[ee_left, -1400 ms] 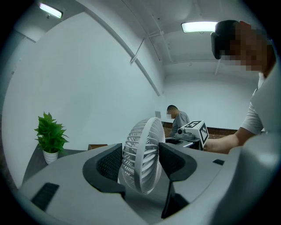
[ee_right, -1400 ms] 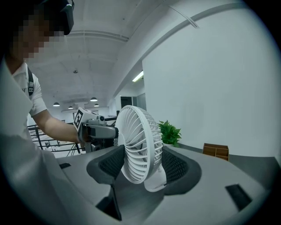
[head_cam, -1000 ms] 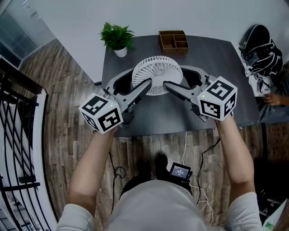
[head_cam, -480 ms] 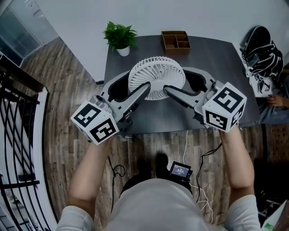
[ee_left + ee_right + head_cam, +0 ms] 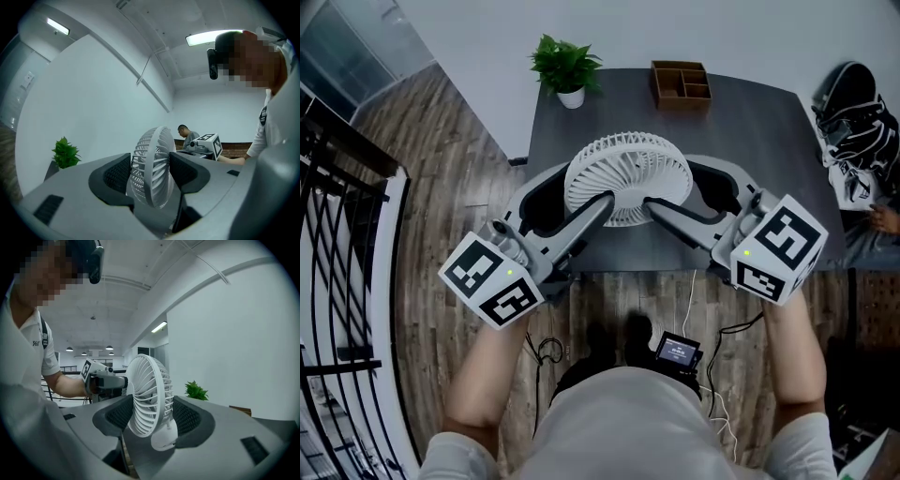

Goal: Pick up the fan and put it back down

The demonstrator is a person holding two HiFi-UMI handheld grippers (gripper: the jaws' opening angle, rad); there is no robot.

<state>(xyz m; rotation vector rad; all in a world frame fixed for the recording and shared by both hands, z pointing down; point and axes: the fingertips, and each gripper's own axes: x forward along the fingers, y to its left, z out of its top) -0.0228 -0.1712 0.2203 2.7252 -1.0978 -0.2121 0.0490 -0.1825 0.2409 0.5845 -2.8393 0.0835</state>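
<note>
Dark grey table (image 5: 769, 141), wood floor around. Left gripper (image 5: 151, 171) and right gripper (image 5: 149, 413) each have jaws clamped on the white fan (image 5: 628, 176), from opposite sides; fan grille-up over table's near half. Far edge: potted plant (image 5: 566, 66), wooden tray (image 5: 681, 82).

The fan (image 5: 628, 176), clamped between the left gripper (image 5: 586, 186) and the right gripper (image 5: 668, 186), now looks larger and hangs nearer the near edge of the table (image 5: 750, 122) than a second ago, both grippers having drawn back toward the person, rear ends wider apart.
</note>
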